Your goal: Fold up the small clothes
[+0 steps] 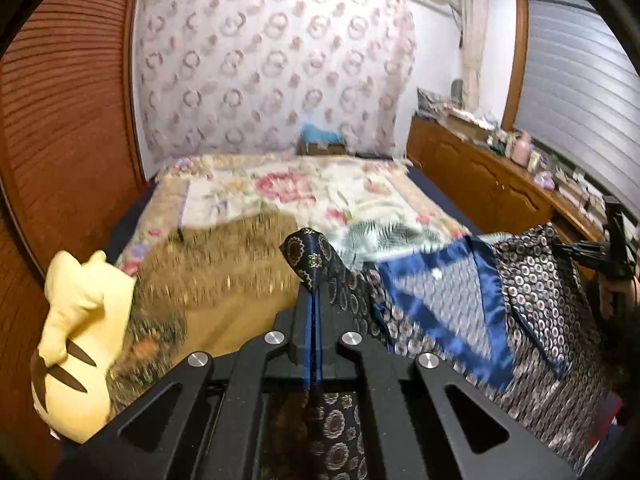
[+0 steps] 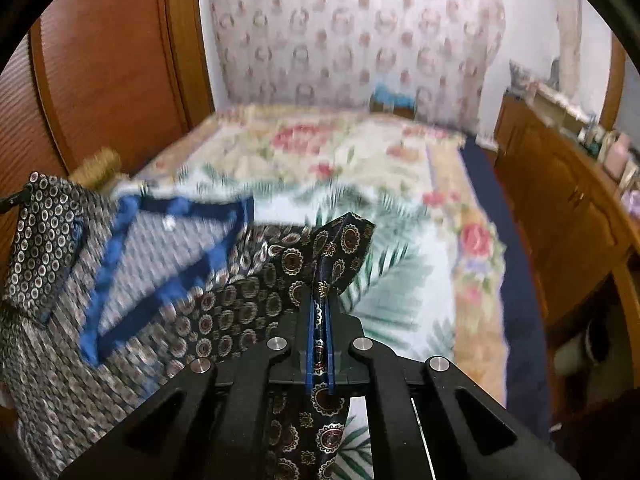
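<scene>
A dark navy patterned garment (image 1: 532, 304) with blue satin trim hangs stretched in the air above the bed. My left gripper (image 1: 314, 280) is shut on one corner of it, the cloth pinched between the blue pads. My right gripper (image 2: 320, 292) is shut on the other corner of the garment (image 2: 168, 280). The right gripper (image 1: 614, 256) also shows at the right edge of the left wrist view, and the left gripper barely shows at the left edge of the right wrist view (image 2: 10, 200). Both views are motion-blurred.
A floral bedspread (image 1: 304, 192) covers the bed, with a leaf-print cloth (image 2: 384, 280) on it. A yellow plush toy (image 1: 76, 336) and a brown blanket (image 1: 216, 280) lie at the left. A wooden cabinet (image 1: 488, 184) with clutter stands right. A wooden louvred door (image 1: 60, 120) is left.
</scene>
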The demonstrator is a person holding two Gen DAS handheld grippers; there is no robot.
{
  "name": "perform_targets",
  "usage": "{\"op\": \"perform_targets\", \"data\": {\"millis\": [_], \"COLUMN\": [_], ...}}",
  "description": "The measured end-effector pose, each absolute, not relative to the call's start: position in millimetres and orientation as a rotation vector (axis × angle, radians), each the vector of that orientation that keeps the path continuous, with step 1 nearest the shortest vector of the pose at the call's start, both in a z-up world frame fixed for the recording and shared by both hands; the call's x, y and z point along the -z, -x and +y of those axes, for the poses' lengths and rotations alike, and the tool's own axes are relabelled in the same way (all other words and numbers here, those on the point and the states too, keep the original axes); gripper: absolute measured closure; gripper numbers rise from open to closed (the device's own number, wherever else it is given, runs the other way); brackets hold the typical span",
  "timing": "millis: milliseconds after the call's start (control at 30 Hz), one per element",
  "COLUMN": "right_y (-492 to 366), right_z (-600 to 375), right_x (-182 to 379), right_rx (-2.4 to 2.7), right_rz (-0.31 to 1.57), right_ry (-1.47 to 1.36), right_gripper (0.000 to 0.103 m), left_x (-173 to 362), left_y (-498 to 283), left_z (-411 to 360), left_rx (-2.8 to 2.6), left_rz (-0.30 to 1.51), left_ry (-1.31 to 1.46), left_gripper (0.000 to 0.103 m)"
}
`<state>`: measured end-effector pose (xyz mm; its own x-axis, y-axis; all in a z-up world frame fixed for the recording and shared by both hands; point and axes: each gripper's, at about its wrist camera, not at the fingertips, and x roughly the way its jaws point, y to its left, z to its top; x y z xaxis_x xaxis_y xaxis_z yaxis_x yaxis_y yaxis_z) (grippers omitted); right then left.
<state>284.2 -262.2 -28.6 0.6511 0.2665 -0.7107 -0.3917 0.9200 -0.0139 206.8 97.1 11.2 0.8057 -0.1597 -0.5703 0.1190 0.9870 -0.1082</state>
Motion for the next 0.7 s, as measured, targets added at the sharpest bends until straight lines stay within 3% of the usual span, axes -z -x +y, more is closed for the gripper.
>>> {"op": "perform_targets", "data": {"millis": [400,700], "right_y": [-305.1,-290.1], "right_z": [-256.3,-240.2], "right_x": [-65.7,-49.2], "right_rx": [-0.205,-0.229], "right_rz": [0.589,0.579], "right_ry": [0.219,0.224], "right_gripper": [0.100,0.100], "left_x": [-79.9,-50.6], "left_y": [-268.6,-248.0], "left_z": [110.9,115.0], "left_rx": [0.036,0.088], "left_rz": [0.509,0.541], "left_ry": [0.021,0.002], "left_gripper": [0.102,0.102]}}
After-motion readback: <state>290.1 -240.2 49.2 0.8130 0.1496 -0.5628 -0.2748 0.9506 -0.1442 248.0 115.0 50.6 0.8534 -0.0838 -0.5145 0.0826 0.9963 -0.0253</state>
